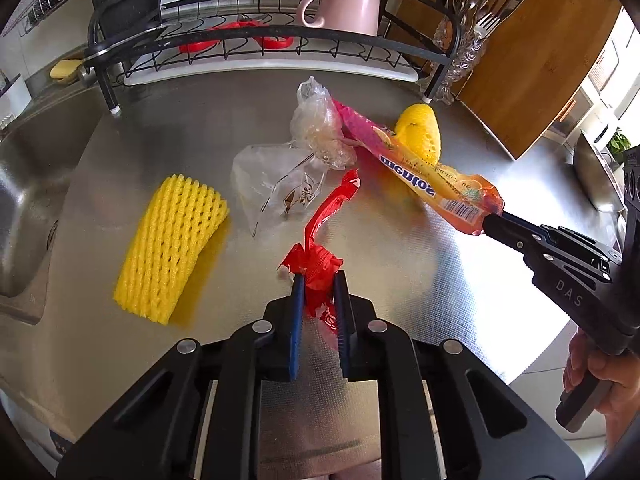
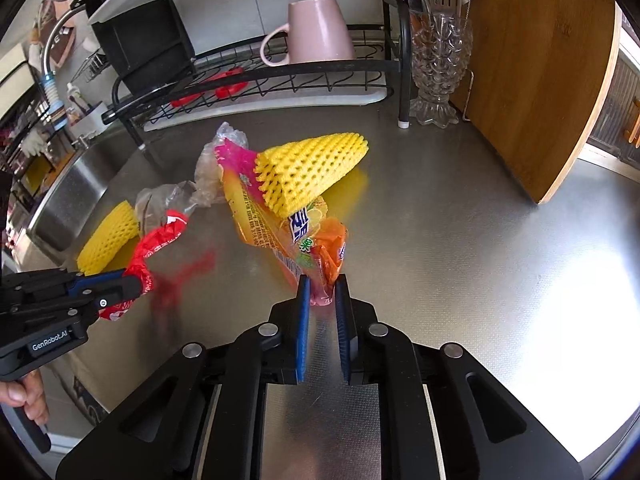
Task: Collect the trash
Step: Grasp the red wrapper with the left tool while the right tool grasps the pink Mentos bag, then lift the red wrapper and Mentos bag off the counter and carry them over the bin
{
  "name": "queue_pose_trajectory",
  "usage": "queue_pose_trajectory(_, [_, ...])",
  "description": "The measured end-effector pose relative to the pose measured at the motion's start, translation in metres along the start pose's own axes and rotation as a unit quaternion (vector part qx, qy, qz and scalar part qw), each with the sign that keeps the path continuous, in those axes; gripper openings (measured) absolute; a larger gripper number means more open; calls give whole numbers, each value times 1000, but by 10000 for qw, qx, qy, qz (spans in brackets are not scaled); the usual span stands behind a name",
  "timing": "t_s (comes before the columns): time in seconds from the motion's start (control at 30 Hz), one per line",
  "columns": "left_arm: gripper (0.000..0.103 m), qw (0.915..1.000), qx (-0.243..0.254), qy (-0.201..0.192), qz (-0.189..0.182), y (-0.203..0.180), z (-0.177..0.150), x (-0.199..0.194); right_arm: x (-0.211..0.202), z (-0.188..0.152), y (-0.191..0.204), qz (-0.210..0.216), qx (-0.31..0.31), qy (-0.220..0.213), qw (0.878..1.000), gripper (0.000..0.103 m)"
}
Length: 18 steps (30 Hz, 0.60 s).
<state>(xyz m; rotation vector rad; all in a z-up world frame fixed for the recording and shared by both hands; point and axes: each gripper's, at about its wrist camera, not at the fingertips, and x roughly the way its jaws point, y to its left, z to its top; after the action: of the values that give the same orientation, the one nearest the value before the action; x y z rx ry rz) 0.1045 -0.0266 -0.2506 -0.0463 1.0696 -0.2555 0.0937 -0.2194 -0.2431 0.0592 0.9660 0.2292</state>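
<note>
Several pieces of trash lie on the steel counter (image 1: pixel 208 120). My left gripper (image 1: pixel 319 276) is shut on the crumpled end of a red wrapper (image 1: pixel 320 216), whose tail twists up and away. My right gripper (image 2: pixel 322 284) is shut on the orange end of a long pink-and-orange candy wrapper (image 2: pixel 264 216); it reaches in from the right in the left wrist view (image 1: pixel 490 222). One yellow foam net (image 2: pixel 312 168) rests on that wrapper. Another yellow foam net (image 1: pixel 172 248) lies flat at the left. Clear plastic bags (image 1: pixel 280 180) sit crumpled between them.
A black dish rack (image 1: pixel 260 36) with an upturned pink mug (image 1: pixel 352 0) stands at the back. Beside it are a glass cutlery holder (image 2: pixel 438 64) and a leaning wooden cutting board (image 2: pixel 540 72). The sink (image 1: pixel 24 200) lies at the left. A hand (image 1: pixel 608 376) grips the right tool.
</note>
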Motion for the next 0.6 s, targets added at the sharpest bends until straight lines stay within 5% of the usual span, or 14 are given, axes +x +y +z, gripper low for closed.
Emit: queue_pose_trajectory(0.6, [13,9994,64,-337,-18,-28,-69,-79,-102,-43,27,135,-52,-648,9978,7])
